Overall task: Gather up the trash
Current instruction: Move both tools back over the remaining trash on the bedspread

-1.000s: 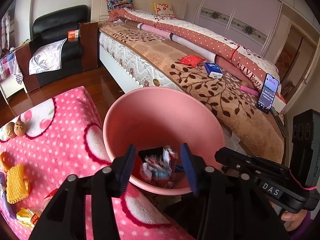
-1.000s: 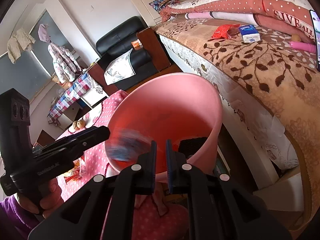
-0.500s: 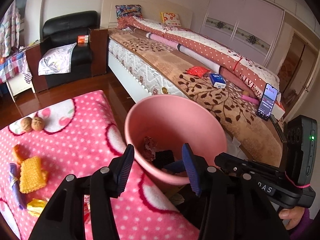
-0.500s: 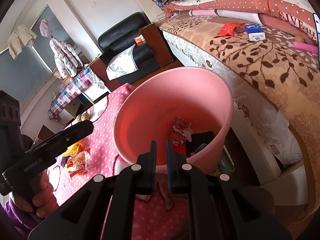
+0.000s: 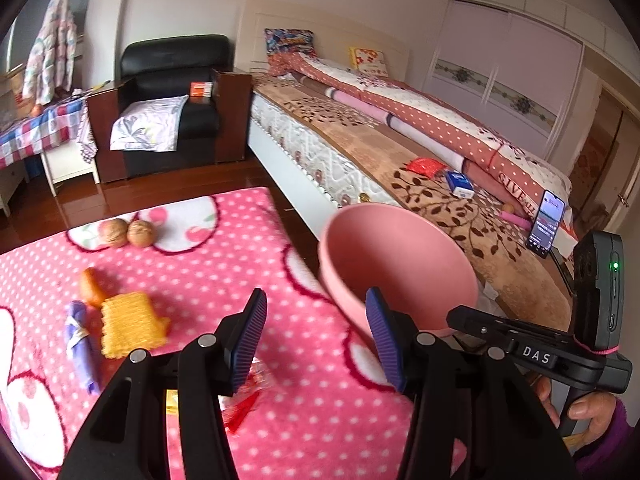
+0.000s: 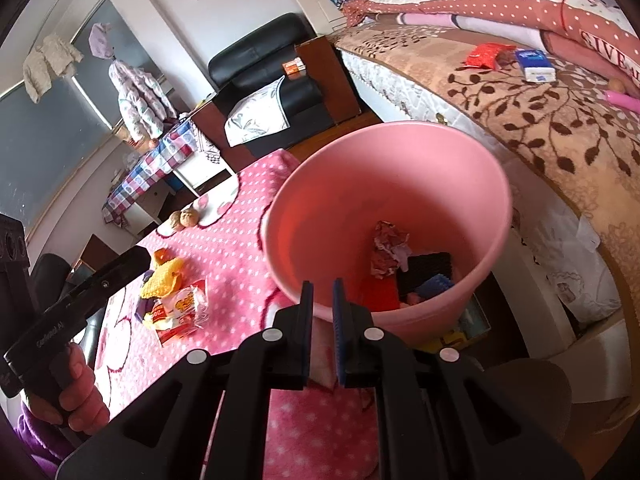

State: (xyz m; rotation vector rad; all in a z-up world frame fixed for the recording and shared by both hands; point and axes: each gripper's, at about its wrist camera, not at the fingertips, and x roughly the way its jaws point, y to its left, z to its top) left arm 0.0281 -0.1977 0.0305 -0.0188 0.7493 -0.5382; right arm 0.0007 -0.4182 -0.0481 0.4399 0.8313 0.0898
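A pink bin (image 6: 360, 184) stands at the right edge of the pink dotted blanket (image 5: 200, 264). My right gripper (image 6: 322, 286) is shut on the bin's near rim. Crumpled wrappers (image 6: 388, 248) and dark scraps lie in the bin. My left gripper (image 5: 316, 300) hovers over the blanket left of the bin (image 5: 400, 264); its jaws are opening, with nothing between them. A red and clear snack wrapper (image 6: 180, 312) lies under the left fingers (image 5: 248, 396). Left of it lie a yellow knitted piece (image 5: 128, 324), a purple twist (image 5: 82, 352) and an orange bit (image 5: 90, 292).
Two walnuts (image 5: 128, 234) rest at the blanket's far side. A bed (image 5: 360, 148) runs along the right with a red packet (image 5: 426, 167), a blue box (image 5: 460, 185) and a phone (image 5: 546, 224). A black armchair (image 5: 172, 92) stands beyond. A hand (image 6: 76, 396) holds the left gripper.
My left gripper has swung left, away from above the bin to over the blanket, and its jaws stand a little wider. A wrapper dropped into the bin. The right gripper kept its grip.
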